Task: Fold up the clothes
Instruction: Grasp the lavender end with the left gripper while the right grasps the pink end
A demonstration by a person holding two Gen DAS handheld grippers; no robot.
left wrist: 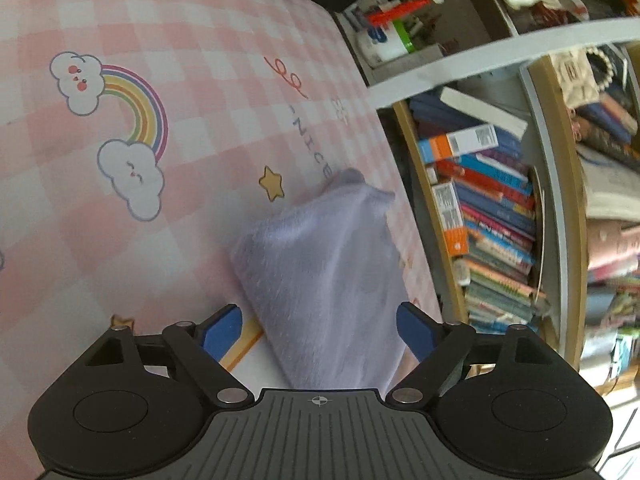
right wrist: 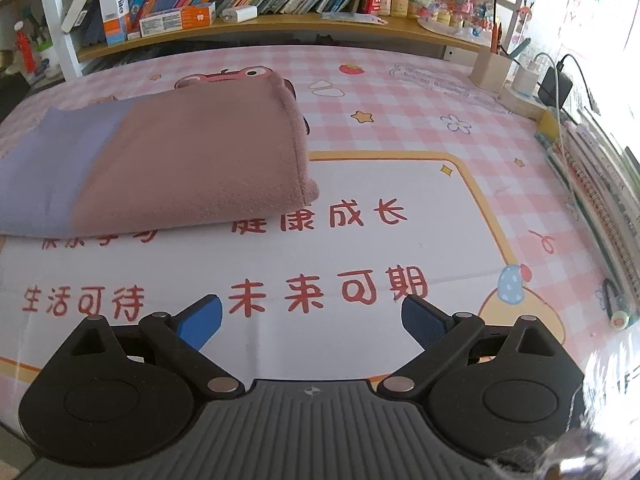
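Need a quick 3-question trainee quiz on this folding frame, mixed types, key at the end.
1. True or false: the right tongs are shut on the folded cloth.
2. Which colours show on the folded cloth in the right wrist view?
A. pink-brown and lavender
B. green and yellow
C. black and white
3. Fill in: in the left wrist view, the lavender part lies between the open blue pads of the left tongs, on the pink checked ____.

Key
1. False: they are open, over the mat's white panel, with the cloth farther off to the left.
2. A
3. mat
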